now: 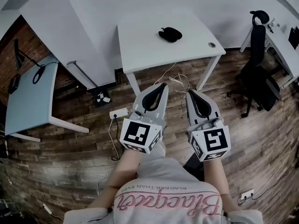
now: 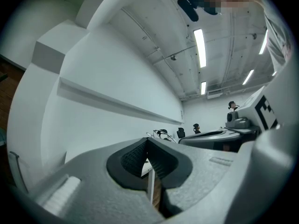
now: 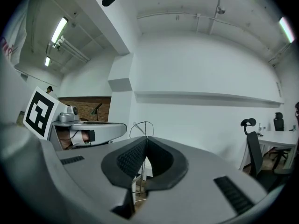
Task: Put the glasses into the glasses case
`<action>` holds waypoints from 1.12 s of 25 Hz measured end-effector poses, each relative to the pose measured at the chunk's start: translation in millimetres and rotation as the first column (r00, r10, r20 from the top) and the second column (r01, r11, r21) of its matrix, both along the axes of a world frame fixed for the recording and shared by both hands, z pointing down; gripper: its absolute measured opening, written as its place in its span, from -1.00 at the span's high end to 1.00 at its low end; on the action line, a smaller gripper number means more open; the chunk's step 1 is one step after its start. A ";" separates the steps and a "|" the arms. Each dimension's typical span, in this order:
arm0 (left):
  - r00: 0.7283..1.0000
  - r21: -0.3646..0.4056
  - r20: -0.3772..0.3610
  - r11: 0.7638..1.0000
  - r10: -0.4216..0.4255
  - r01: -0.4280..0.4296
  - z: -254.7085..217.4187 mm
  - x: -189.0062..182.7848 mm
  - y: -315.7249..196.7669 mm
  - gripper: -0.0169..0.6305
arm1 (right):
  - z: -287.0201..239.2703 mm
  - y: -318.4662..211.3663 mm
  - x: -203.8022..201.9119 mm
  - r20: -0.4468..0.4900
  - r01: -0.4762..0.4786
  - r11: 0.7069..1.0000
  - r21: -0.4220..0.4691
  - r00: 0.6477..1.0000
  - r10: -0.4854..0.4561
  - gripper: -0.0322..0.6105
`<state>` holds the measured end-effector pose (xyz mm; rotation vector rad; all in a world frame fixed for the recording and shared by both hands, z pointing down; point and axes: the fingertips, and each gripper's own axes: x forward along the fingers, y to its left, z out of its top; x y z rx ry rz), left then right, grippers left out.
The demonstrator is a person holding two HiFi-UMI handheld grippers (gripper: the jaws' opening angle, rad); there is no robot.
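Most of the trouble lies ahead, since both grippers are far from the work. The dark wood-plank floor [image 1: 70, 148] between the person and the white rectangular desk [image 1: 145, 41] carries loose pale cables [image 1: 180, 80] in the middle of the head view. I'd say a step forward could catch a foot there. The desk top looks smooth, so a nudge from a hard jaw would likely send a light thing skating toward an edge.

The left gripper [image 1: 163, 85] and right gripper [image 1: 190, 92] sit side by side low in the frame, each with its jaws pressed together on nothing. If they arrive like that, they risk knocking the thing away instead of grasping it.

The small black rounded glasses case [image 1: 170, 34] lies on the desk in the upper middle of the head view, well apart from both grippers. I can't tell whether the glasses are in it, on it or beside it, because it all reads as one dark lump. Thin frames would likely bend or slip under a careless squeeze.

The floor is matte, grainy boards. The desk is a flat white slab on slim legs. The grippers are grey moulded shells tapering to a beak, lined with black ribbed pads [image 2: 133, 157]. Each carries a white cube with black square markers [image 1: 140, 135]. The case is pebble-shaped with a faint sheen.
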<state>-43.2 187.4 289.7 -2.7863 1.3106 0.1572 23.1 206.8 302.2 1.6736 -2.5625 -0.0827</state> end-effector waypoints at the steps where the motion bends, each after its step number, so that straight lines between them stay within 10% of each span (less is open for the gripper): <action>1: 1.000 -0.002 0.001 1.000 0.001 -0.001 0.3 0.1 -9.6 0.93 | 0.7 -10.1 -0.6 0.001 0.000 1.000 -0.004 1.000 0.000 0.86; 28: 0.994 -0.056 -0.014 0.993 0.107 -0.108 12.0 -6.3 -208.1 0.93 | 9.4 -204.8 -17.0 -0.008 -0.085 0.995 -0.051 0.996 0.085 0.86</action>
